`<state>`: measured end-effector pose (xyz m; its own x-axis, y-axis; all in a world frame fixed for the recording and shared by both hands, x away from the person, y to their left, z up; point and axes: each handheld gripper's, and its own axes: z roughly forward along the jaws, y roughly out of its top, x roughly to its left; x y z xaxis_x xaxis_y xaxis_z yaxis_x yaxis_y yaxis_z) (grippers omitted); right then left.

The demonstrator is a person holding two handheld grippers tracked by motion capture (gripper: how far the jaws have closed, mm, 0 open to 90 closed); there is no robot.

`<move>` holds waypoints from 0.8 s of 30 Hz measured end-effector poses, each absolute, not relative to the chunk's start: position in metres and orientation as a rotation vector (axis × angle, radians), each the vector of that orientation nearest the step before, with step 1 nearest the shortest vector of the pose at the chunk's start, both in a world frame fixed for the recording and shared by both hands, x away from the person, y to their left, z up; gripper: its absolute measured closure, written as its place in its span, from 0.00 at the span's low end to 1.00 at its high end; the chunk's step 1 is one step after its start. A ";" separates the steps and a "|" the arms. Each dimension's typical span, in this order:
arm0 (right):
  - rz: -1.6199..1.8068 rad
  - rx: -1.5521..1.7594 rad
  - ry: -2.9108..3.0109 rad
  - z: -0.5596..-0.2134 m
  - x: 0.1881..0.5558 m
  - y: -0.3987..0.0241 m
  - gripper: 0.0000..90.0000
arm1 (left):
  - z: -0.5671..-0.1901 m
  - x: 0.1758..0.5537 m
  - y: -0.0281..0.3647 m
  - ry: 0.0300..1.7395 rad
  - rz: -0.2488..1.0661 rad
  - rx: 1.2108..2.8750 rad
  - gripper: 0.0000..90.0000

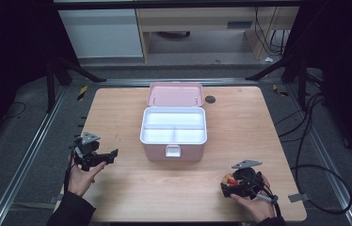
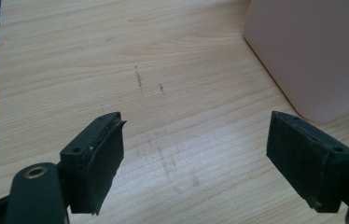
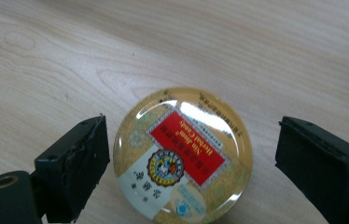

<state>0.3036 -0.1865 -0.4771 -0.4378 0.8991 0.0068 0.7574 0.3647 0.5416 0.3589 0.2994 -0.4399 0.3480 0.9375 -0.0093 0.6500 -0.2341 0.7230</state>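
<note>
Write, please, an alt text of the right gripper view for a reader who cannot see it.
A round tin with a red and gold label lies on the wooden table, between the open jaws of the right tool. Neither black jaw touches it; the left one is closer than the right.

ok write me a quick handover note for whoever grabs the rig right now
Right gripper: open, fingers either side of the round candy tin at the table's near right; whether they touch it is unclear.
Left gripper: open, nothing between its fingers, at the near left beside the pink box.
Box: lid up, white tray compartments bare.
Done: box opened, tin lined up.
Left: probably close on the tin, lift it and place it in the box.
</note>
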 end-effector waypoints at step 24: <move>0.505 1.515 2.461 -0.487 0.315 -0.175 0.22 | -0.444 0.361 0.295 1.369 0.557 2.020 0.21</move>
<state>0.3150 -0.1750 -0.4866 -0.4508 0.8926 0.0032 0.8216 0.4135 0.3923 0.3606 0.2952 -0.4445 0.3714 0.9285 -0.0020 0.6630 -0.2637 0.7006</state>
